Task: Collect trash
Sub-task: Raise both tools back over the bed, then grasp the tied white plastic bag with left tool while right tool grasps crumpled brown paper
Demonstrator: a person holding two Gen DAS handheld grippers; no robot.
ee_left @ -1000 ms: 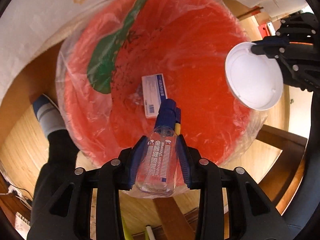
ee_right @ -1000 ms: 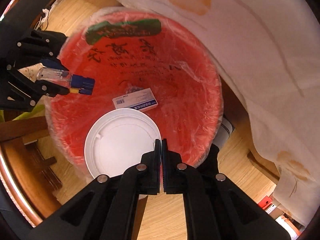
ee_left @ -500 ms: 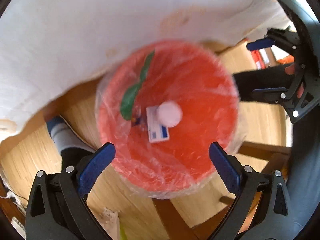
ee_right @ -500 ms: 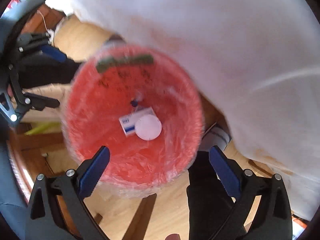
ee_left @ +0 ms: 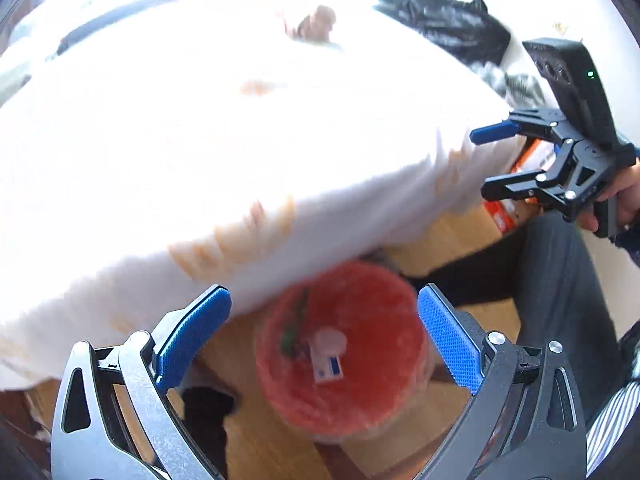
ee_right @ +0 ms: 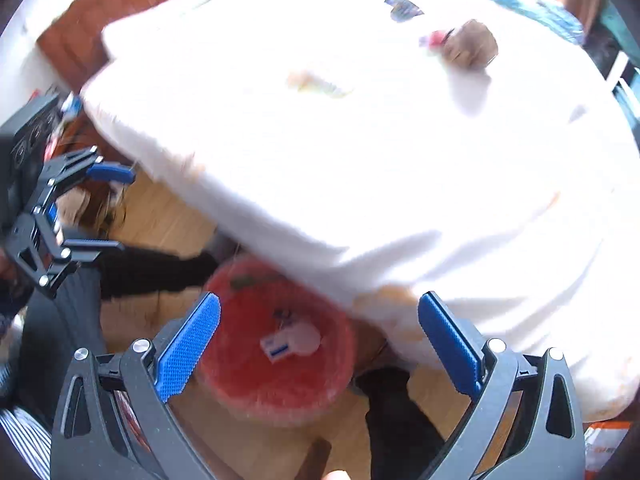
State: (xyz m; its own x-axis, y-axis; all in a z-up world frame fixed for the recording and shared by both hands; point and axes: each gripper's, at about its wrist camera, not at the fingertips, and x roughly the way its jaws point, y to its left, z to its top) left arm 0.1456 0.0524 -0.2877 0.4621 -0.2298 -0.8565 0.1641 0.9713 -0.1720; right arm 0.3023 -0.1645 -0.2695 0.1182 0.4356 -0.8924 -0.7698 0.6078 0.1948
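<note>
The red trash bucket (ee_left: 360, 392) lined with clear plastic stands on the wooden floor below the table edge; it also shows in the right wrist view (ee_right: 256, 372). Inside lie a white round lid (ee_left: 330, 340), a white-and-blue box (ee_left: 328, 372) and a small bottle, mostly hidden. The lid (ee_right: 306, 338) and box (ee_right: 276, 346) show in the right view too. My left gripper (ee_left: 324, 340) is open and empty, high above the bucket. My right gripper (ee_right: 318, 340) is open and empty; it also appears at the right of the left view (ee_left: 486, 162). Both views are blurred.
A white stained cloth covers the table (ee_left: 200, 128) above the bucket. On it lie a brown item (ee_right: 470, 50) and small scraps (ee_right: 320, 84). A black bag (ee_left: 448, 24) sits at the table's far side. The person's dark legs (ee_left: 552, 292) stand beside the bucket.
Both grippers let go: the bottle and the white lid dropped into the bucket. Both grippers then opened wide and rose, so the tabletop has come into view.
</note>
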